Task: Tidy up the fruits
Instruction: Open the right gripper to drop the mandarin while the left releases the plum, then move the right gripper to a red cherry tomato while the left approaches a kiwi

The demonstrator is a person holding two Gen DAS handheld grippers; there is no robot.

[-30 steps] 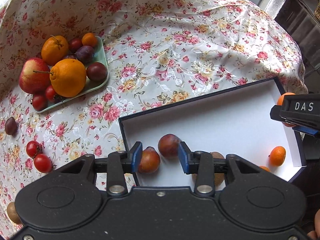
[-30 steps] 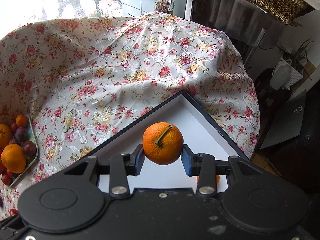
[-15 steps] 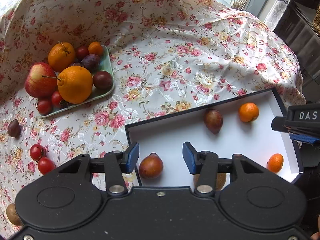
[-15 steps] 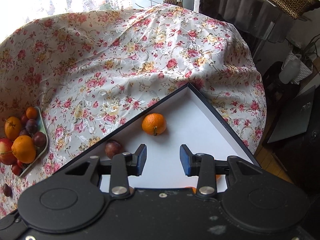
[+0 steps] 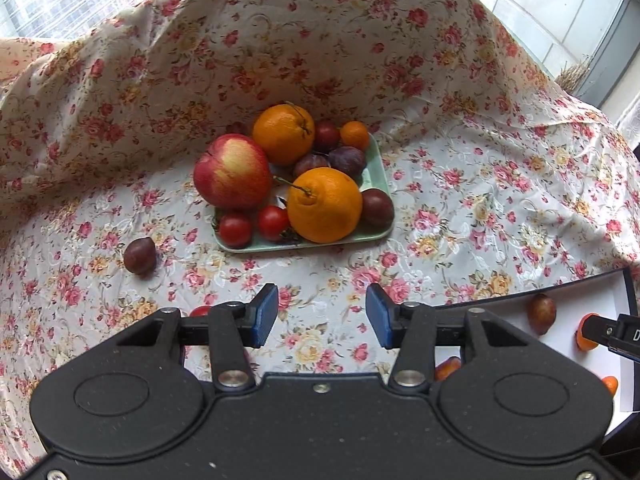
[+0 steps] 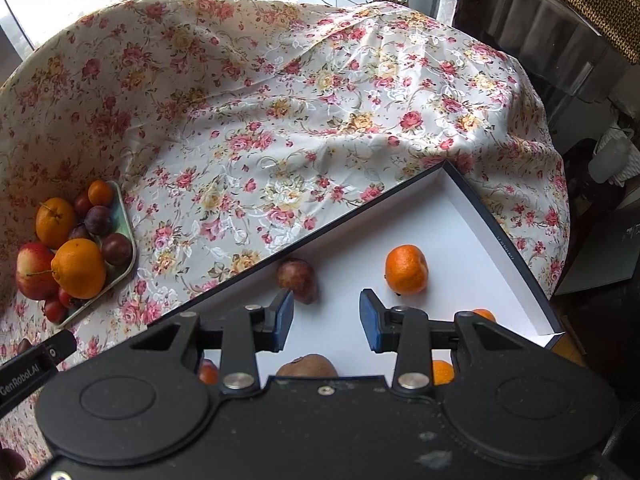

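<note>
A green tray (image 5: 380,168) on the floral cloth holds an apple (image 5: 232,172), two oranges (image 5: 324,205), plums, tomatoes and a small mandarin; it also shows in the right wrist view (image 6: 130,248). My left gripper (image 5: 322,316) is open and empty, over the cloth in front of the tray. A loose plum (image 5: 139,255) lies left of the tray. My right gripper (image 6: 326,316) is open and empty above a white box (image 6: 452,216) holding a mandarin (image 6: 406,269), a plum (image 6: 298,276), a kiwi (image 6: 306,366) and more small fruit.
A tomato (image 5: 199,311) peeks out behind my left fingers. The cloth rises in folds behind the tray. The box's dark rim (image 6: 516,260) lies near the table's right edge, with furniture and floor beyond.
My right gripper let go of the mandarin, which now rests in the box, and drew back. My left gripper swung left from the box toward the tray.
</note>
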